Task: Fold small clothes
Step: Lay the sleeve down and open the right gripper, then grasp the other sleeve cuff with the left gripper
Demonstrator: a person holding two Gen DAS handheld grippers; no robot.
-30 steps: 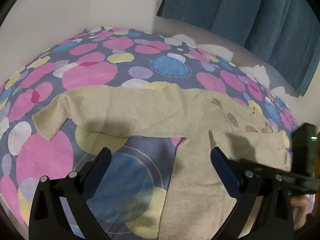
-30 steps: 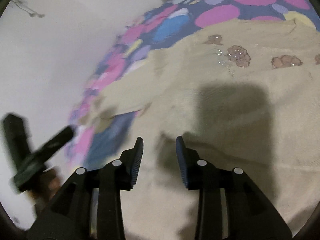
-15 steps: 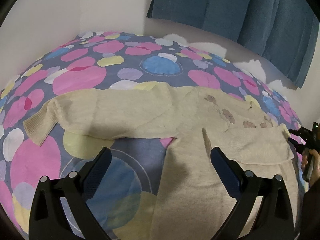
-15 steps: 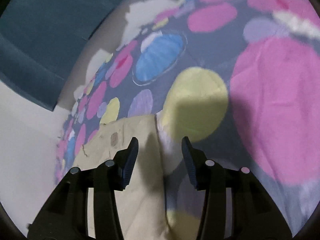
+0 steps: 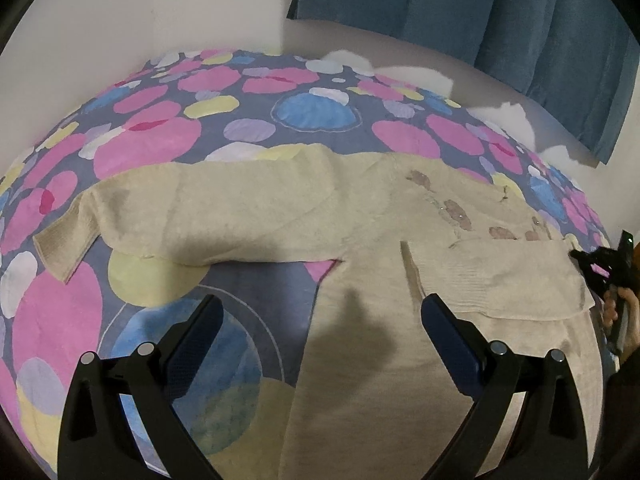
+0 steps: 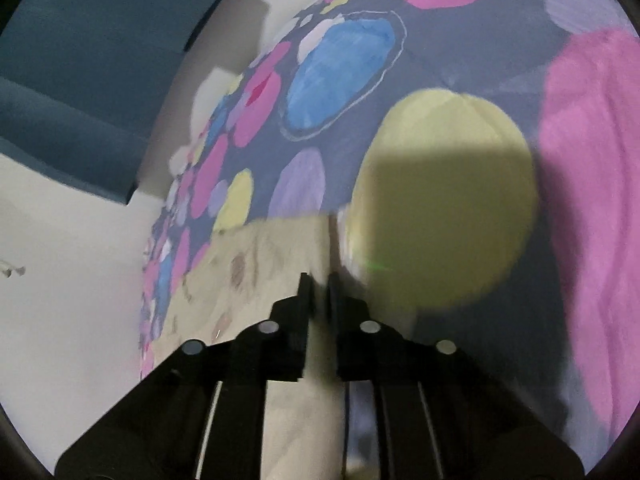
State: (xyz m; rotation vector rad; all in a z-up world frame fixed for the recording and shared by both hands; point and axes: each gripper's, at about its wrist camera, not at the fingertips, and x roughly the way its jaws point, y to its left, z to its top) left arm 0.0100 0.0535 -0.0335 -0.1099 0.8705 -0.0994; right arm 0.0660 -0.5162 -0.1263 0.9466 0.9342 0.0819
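Cream knit sweater (image 5: 400, 344) lies flat, front up, on the bed w/ a dotted bedsheet (image 5: 160, 136) – pink, blue, yellow, lilac blobs on grey-blue cotton. Step in hand, by my read: sleeve folds. Right sleeve (image 5: 492, 280) is already laid across the chest, its ribbed cuff end pointing left; left sleeve (image 5: 192, 216) is spread out to the far left, cuff (image 5: 64, 248) ribbed & slightly curled. Right hand-held gripper (image 6: 318, 284) sits at the sweater's right edge near the shoulder fold, jaws closing to a narrow gap w/ cream fabric between them; pic is blurred, so can't tell if the pads already pinch it. In the left wrist view it shows small at the far right edge, a hand (image 5: 624, 312) behind it. Left hand-held gripper (image 5: 320, 316) hangs over the sweater's left side below the armpit, jaws wide apart, nothing in them. Next move prob. calls for the left one to go to the left cuff, pinch & carry it right across the body, keeping the knit flat. Material: soft, fuzzy, floppy knit, glittery brown motifs (image 5: 456, 212) across the chest – will sag & drag if lifted by one point. Blue curtain (image 5: 500, 20) & a pale wall at the far side.
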